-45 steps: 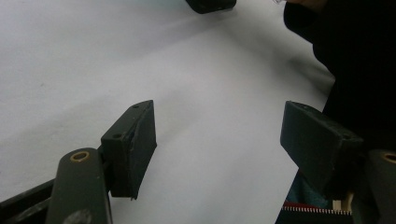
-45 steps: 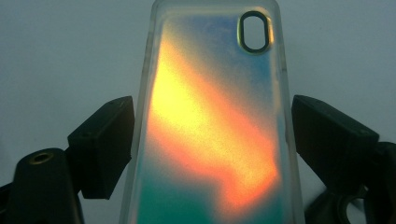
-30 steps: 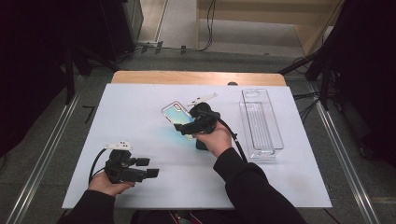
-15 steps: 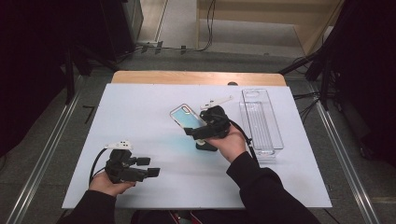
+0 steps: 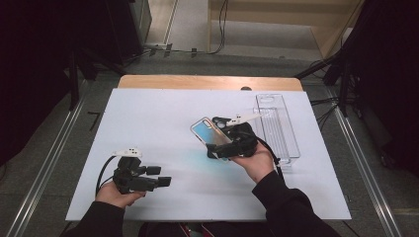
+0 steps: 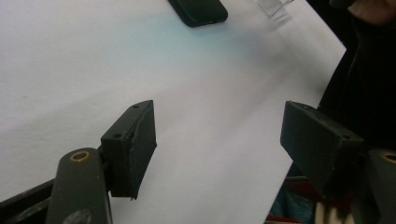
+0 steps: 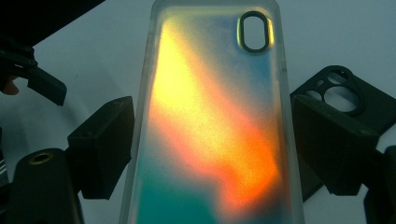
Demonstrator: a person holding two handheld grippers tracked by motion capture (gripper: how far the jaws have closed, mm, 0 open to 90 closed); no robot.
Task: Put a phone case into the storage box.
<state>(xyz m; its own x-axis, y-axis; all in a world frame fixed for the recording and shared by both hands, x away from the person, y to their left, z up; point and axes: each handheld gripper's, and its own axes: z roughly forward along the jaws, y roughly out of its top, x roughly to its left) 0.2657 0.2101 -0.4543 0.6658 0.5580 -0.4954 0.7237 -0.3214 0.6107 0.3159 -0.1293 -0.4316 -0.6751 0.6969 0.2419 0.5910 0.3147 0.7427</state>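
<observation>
Phone case [image 7: 212,121]: translucent plastic, rounded corners, frosted rim, oval camera cutout near the top. The back shimmers yellow to orange to teal in the right gripper view; from the high view [image 5: 211,131] it reads pale teal and glossy. It is held lifted and tilted above the middle of the table, left of the tray.

Right gripper [image 5: 225,144]: black, hard, blocky jaws clamped on the long edges of the phone case, one pad on each side.

Left gripper [image 5: 160,176]: same black build, with a white piece on top and a trailing cable. It sits near the table's front left corner; jaws stand wide apart with nothing between them, bare sheet showing in the gap.

Black case [image 7: 348,100]: matte, with a raised ring of round lens holes, lying flat on the table just behind the right gripper.

Tray [image 5: 285,140]: clear plastic, long and narrow with upright walls, at the right side of the table.

Table [image 5: 148,118]: covered by a smooth white sheet; a bare wooden strip shows along the far edge.

Room: grey floor, metal rails either side, dark surroundings, cables at the back.
</observation>
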